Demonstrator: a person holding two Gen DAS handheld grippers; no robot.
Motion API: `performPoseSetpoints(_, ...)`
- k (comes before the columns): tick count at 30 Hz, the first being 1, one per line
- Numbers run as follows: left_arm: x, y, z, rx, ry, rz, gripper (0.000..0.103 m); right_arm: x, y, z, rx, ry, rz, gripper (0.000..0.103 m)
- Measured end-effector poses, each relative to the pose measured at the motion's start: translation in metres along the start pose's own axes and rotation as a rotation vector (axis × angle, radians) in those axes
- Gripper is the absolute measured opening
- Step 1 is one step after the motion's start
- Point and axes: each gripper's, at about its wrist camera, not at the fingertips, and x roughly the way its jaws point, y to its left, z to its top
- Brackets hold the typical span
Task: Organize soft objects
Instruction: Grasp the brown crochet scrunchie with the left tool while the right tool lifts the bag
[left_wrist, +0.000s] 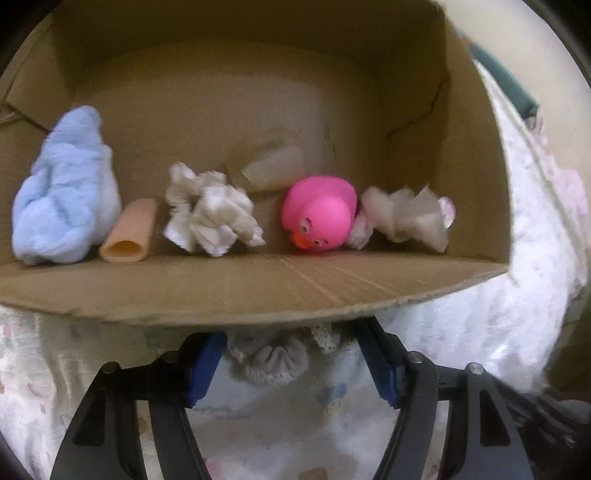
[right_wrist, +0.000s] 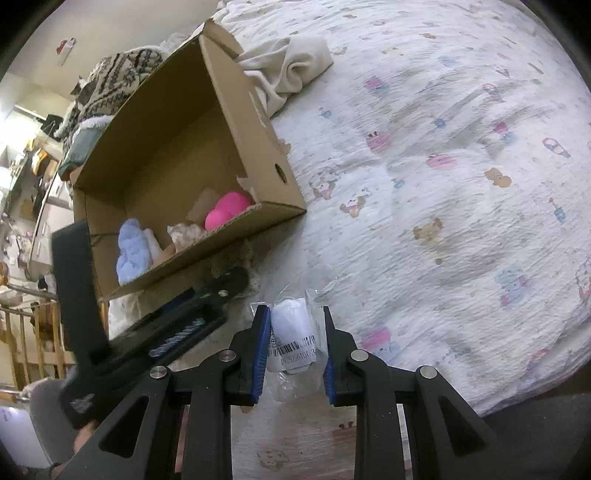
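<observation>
the bed (right_wrist: 461, 155), under a cartoon-print sheet, carries an open cardboard box (left_wrist: 258, 291) near its edge. along the box's near wall lie a blue cloth (left_wrist: 64, 192), two white scrunchies (left_wrist: 210, 214), a pink rubber duck (left_wrist: 319, 214) and a peach tube (left_wrist: 129, 232). the left gripper (left_wrist: 288, 365) points at the box's near wall, jaws spread, a grey scrunchie (left_wrist: 269, 362) between them, untouched as far as i can tell. the right gripper (right_wrist: 293, 343) is level over the sheet, clenched on a plastic-wrapped white packet (right_wrist: 291, 332); its barcode label begins "dy2525".
</observation>
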Motion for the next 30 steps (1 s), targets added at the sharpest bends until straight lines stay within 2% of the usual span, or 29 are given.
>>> performPoseSetpoints(3,0.008,-0.011,0.0,0.043,0.01,0.053,0.069,-0.001,-0.001,-0.001,0.007,-0.006,0.005,0.027)
performPoseSetpoints(5,0.01,-0.012,-0.001,0.041,0.008,0.056,0.054,-0.001,0.001,-0.001,0.008,-0.007,0.011,0.027)
performPoseSetpoints(7,0.011,-0.014,-0.002,0.051,0.001,0.073,0.035,-0.001,0.003,-0.002,0.003,-0.008,0.014,0.026)
performPoseSetpoints(9,0.01,-0.014,-0.003,0.062,-0.005,0.078,0.022,-0.001,0.005,-0.002,-0.004,-0.01,0.016,0.026)
performPoseSetpoints(10,0.008,-0.012,-0.004,0.065,-0.008,0.078,0.019,-0.002,0.006,-0.003,-0.008,-0.011,0.017,0.026)
performPoseSetpoints(14,-0.002,0.006,-0.017,0.061,-0.014,0.077,0.016,-0.002,0.011,-0.003,-0.02,-0.009,0.025,0.026)
performPoseSetpoints(30,-0.041,0.077,-0.089,0.046,-0.006,0.175,0.016,-0.005,0.029,-0.001,-0.066,-0.022,0.042,0.027)
